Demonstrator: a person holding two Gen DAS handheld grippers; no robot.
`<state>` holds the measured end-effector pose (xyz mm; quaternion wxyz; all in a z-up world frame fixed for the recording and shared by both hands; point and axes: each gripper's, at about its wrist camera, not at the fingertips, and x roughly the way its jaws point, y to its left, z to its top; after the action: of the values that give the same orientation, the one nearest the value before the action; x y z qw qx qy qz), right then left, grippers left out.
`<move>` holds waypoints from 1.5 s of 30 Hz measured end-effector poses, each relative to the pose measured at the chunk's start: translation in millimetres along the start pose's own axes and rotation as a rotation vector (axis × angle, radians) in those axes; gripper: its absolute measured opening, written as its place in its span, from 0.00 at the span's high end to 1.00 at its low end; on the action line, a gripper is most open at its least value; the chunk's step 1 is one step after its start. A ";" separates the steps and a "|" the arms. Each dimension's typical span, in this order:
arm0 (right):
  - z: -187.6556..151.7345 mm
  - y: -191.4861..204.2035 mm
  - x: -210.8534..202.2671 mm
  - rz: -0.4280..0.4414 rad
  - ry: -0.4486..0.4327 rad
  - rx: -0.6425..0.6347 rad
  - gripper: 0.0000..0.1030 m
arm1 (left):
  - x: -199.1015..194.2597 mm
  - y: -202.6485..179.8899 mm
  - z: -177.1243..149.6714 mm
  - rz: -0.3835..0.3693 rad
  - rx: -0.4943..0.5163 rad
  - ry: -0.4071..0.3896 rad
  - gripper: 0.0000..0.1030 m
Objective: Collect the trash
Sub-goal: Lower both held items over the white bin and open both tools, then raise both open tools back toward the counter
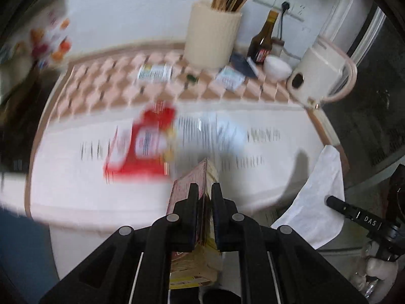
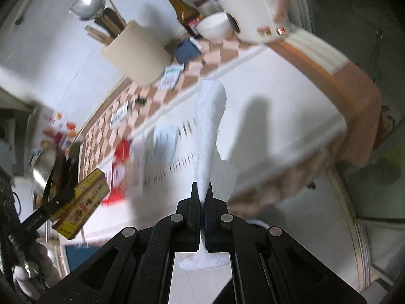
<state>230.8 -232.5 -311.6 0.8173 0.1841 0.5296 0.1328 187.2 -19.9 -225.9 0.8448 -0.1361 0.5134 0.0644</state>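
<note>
My left gripper (image 1: pixel 203 190) is shut on a small yellow and pink cardboard box (image 1: pixel 200 228), held above the table's near edge; the box also shows in the right wrist view (image 2: pixel 81 202). My right gripper (image 2: pixel 201 190) is shut on a white paper towel (image 2: pixel 210 126), which hangs at the right in the left wrist view (image 1: pixel 319 197). On the white tablecloth lie a red wrapper (image 1: pixel 149 144), also seen in the right wrist view (image 2: pixel 120 162), and a blurred clear plastic wrapper (image 1: pixel 210 131). Small packets (image 1: pixel 155 73) (image 1: pixel 230 78) lie on the checkered part.
At the back stand a cream holder with chopsticks (image 1: pixel 211 35), a brown sauce bottle (image 1: pixel 263 40), a white bowl (image 1: pixel 277 67) and a white electric kettle (image 1: pixel 319 73). A dark blue packet (image 2: pixel 186 50) lies by the bottle. Both views are motion-blurred.
</note>
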 end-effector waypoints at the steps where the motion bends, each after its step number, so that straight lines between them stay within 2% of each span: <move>1: -17.4 -9.3 -1.2 0.005 0.030 -0.008 0.98 | 2.4 0.8 -17.3 -0.002 -0.029 0.018 0.93; 5: -70.9 -42.2 15.1 0.002 0.152 -0.020 0.98 | 39.9 7.6 -83.0 -0.009 -0.118 0.141 0.93; 9: -128.5 -78.9 67.9 -0.039 0.293 -0.020 0.98 | 116.3 16.8 -148.3 -0.011 -0.180 0.295 0.94; 14: -201.6 -130.9 188.0 -0.085 0.437 -0.029 0.98 | 266.5 47.9 -228.2 -0.039 -0.306 0.483 0.96; 17: -243.9 -165.4 276.8 -0.097 0.514 -0.024 0.98 | 357.9 71.6 -265.2 -0.076 -0.381 0.558 0.96; 19: -266.7 -183.1 331.2 -0.104 0.539 -0.035 0.98 | 412.4 85.7 -285.6 -0.083 -0.393 0.595 0.96; 22: -296.8 -204.8 411.7 -0.108 0.592 -0.063 0.98 | 472.7 103.1 -309.5 -0.057 -0.380 0.642 0.96; 24: -311.0 -214.3 452.7 -0.113 0.631 -0.077 0.98 | 492.6 110.1 -320.5 -0.028 -0.351 0.659 0.94; 25: -318.9 -219.0 469.7 -0.114 0.655 -0.085 0.98 | 500.4 113.6 -325.0 0.015 -0.316 0.666 0.93; 27: -326.0 -222.1 494.8 -0.123 0.692 -0.107 0.96 | 501.3 117.6 -339.7 0.074 -0.282 0.657 0.90; 28: -329.9 -222.5 505.8 -0.134 0.710 -0.130 0.90 | 499.2 119.0 -342.2 0.095 -0.264 0.647 0.79; 29: -329.1 -221.3 509.4 -0.145 0.703 -0.145 0.68 | 493.8 120.4 -343.3 0.134 -0.242 0.636 0.49; 30: -327.8 -219.4 509.1 -0.155 0.689 -0.164 0.51 | 488.1 121.5 -341.4 0.161 -0.230 0.627 0.28; 31: -325.9 -217.5 505.4 -0.159 0.677 -0.181 0.17 | 478.3 121.5 -339.9 0.190 -0.215 0.612 0.00; 32: -322.5 -215.6 499.5 -0.158 0.665 -0.188 0.01 | 466.0 119.8 -337.3 0.205 -0.207 0.600 0.00; 37: -301.2 -189.9 432.4 -0.262 0.591 -0.274 0.00 | 399.4 104.6 -311.8 0.296 -0.126 0.580 0.00; 41: -267.8 -160.5 350.8 -0.310 0.534 -0.320 0.00 | 318.1 86.3 -283.9 0.283 -0.090 0.534 0.00; 45: -239.4 -118.4 253.3 -0.304 0.486 -0.306 0.00 | 210.3 70.6 -253.1 0.261 -0.068 0.472 0.00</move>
<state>116.7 -196.0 -659.7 0.6956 -0.0590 0.7046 0.1274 52.3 -34.0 -533.8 0.6811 -0.1084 0.7071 0.1563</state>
